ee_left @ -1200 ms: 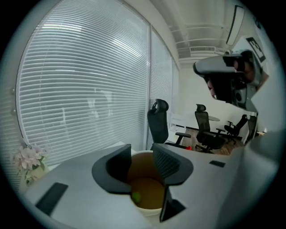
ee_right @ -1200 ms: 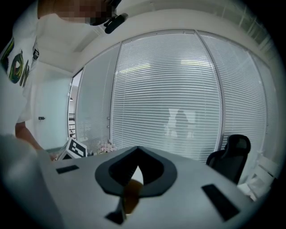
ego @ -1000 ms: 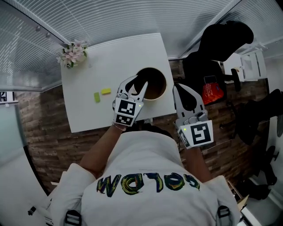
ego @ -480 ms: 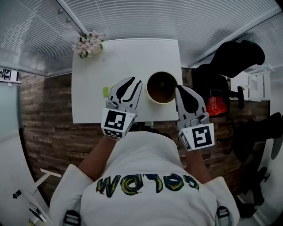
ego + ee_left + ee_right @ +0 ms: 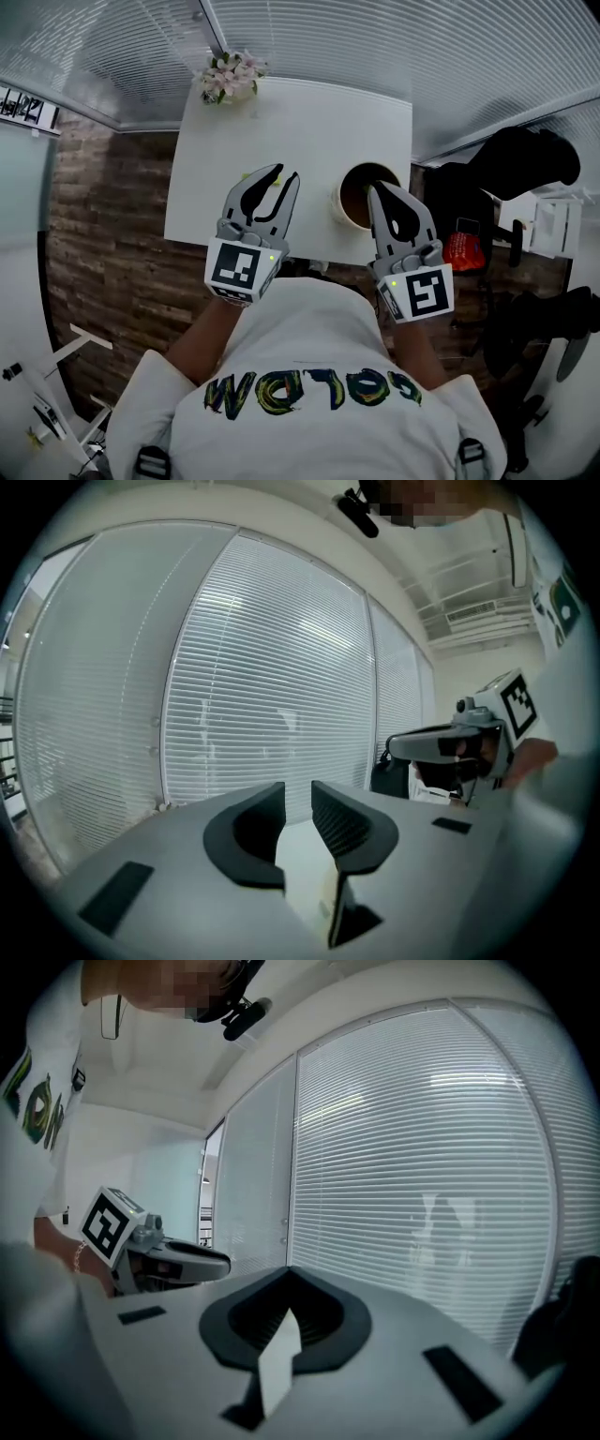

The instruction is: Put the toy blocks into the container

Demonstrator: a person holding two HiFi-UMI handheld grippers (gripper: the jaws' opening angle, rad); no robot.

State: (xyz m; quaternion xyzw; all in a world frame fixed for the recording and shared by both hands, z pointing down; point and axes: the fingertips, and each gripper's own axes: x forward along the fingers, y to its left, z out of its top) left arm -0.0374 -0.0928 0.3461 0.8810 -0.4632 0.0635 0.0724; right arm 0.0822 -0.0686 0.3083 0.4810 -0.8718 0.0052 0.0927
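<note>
A round container with a dark inside stands at the right near edge of the white table. My left gripper hovers to its left, above the table; its jaws have just been closing and stand a little apart with nothing between them. A sliver of a green block peeks out beside its left finger; the other block is hidden. My right gripper is shut and empty, its tip over the container's near rim. Both gripper views look level at window blinds.
A pot of pink flowers stands at the table's far left corner. A black office chair and a red object are to the right of the table. Brick-patterned floor lies to the left.
My left gripper has swung left from over the container to above the blocks, and its jaws have narrowed. The right gripper has moved in to the container's near rim.
</note>
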